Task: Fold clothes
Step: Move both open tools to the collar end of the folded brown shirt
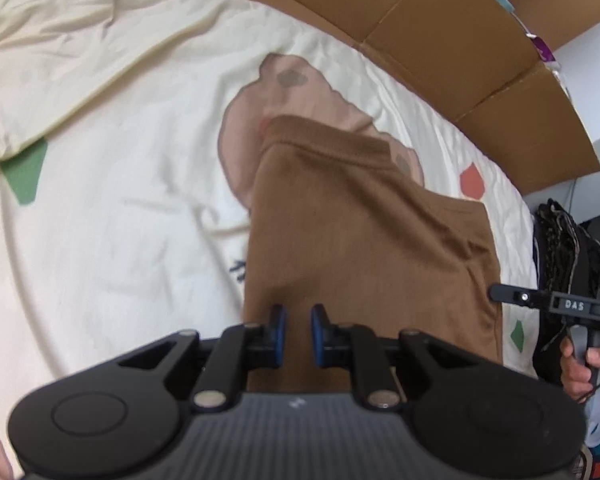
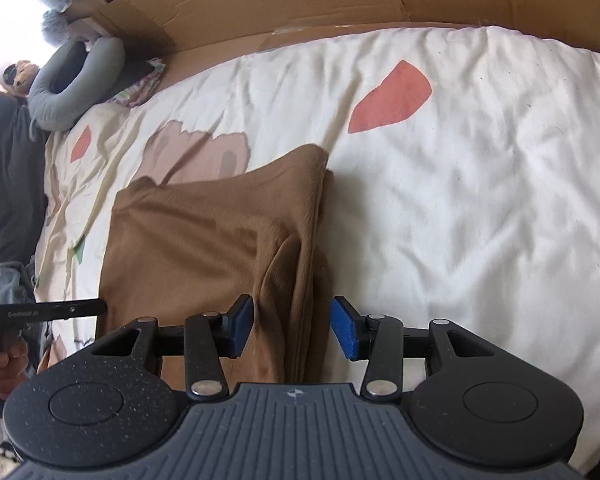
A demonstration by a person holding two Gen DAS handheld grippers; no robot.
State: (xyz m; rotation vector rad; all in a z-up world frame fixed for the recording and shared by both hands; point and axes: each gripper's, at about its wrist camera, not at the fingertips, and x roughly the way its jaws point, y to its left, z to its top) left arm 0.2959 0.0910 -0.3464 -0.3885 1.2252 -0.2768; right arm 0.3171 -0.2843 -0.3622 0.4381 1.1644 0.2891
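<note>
Risk: left gripper (image 1: 298, 330), nearly pressed together, holds nothing; right gripper (image 2: 292, 330), spread, straddles brown garment (image 2: 212, 248) edge; stacked layers may slide on bed (image 2: 480, 200).

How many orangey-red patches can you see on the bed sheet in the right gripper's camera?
2. A big orange-red patch lies on the cream cotton bed sheet beyond the folded brown knit garment; a smaller orange-red patch sits far left near the grey ring-shaped cushion. The garment may hide more.

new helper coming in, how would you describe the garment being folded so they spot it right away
Look at the cream bedspread with coral and green patches. The brown garment lies folded flat on it, the only plain brown cloth there.
</note>
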